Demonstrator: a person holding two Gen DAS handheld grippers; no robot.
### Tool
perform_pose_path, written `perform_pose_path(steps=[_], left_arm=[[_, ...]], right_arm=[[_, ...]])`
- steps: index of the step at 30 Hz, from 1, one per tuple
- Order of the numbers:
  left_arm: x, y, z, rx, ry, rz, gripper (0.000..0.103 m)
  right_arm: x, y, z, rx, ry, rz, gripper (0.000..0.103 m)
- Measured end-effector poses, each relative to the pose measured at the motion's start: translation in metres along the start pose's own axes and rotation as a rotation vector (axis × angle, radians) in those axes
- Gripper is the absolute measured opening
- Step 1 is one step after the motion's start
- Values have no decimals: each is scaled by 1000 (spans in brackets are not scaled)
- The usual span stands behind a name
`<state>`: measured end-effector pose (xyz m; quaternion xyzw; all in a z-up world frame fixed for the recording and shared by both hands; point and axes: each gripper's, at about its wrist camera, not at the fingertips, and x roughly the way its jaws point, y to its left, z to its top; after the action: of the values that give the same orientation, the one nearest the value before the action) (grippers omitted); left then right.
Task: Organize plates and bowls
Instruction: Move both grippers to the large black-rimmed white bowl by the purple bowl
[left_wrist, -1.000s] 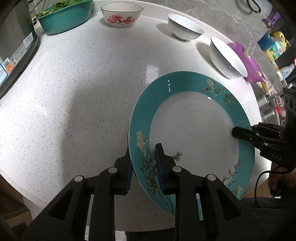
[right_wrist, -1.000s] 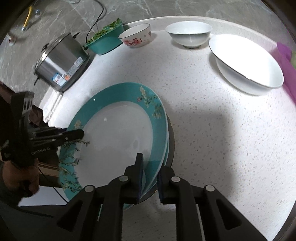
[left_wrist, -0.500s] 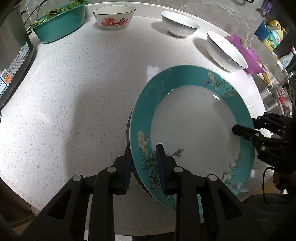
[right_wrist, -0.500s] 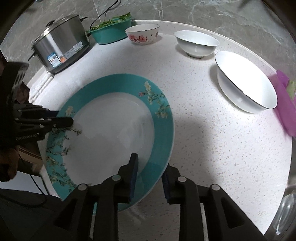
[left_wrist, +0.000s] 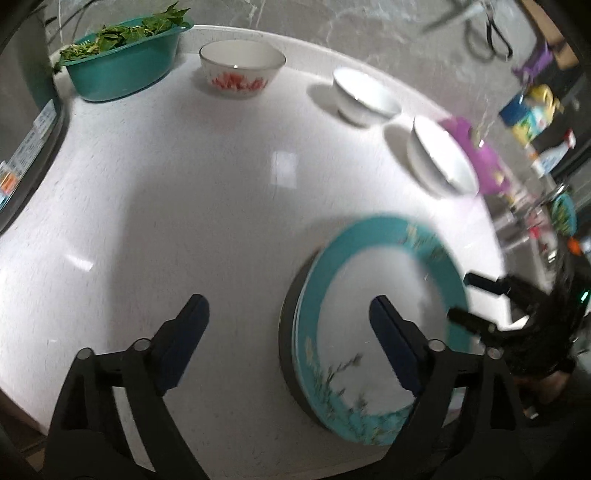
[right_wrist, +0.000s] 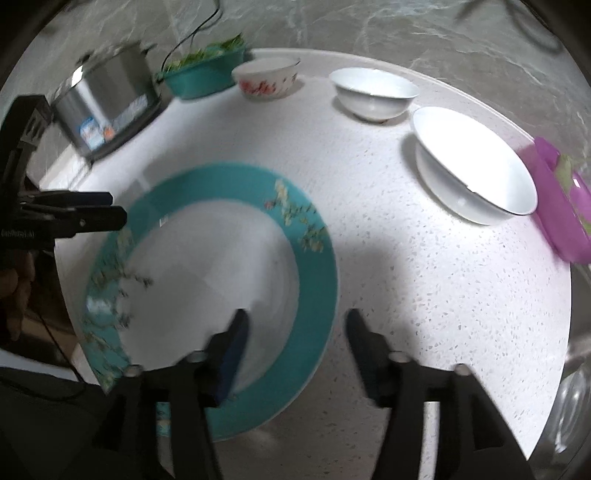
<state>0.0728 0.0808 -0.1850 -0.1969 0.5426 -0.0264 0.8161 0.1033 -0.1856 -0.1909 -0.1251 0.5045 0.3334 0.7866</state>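
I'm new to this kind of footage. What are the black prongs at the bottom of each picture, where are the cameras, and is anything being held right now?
No robot here: a person carries a hand-held gripper in each hand, with a fisheye camera looking along its two fingers. The left hand-held gripper and the right hand-held gripper have both just been opening; neither holds anything, though the right one's fingers straddle the plate's rim. The teal-rimmed plate sits on a stack on the white speckled counter. Behind it stand a floral bowl, two white bowls and a teal basin of greens, with a steel cooker at the left.
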Motion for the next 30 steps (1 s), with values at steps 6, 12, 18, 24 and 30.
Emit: perform_pose_path(steps=[6,12,18,24,30], left_arm=[[-2,-24,79,126,52,-201,101],[40,-92,156,314,125,-215,101],[117,-149,211,346,188,-151,101],[179,-175,220,366,256,-86,101],[200,-181,222,355,268,-64,101]], right_arm=[[-42,-48,16,264,-75,54,81],[-98,-120,26,517,-234,43,81],[-87,-193,43,638,-221,2,81],[-38,-232,45,744,-128,50,78],[-3,-246,48,771,-62,56,76]])
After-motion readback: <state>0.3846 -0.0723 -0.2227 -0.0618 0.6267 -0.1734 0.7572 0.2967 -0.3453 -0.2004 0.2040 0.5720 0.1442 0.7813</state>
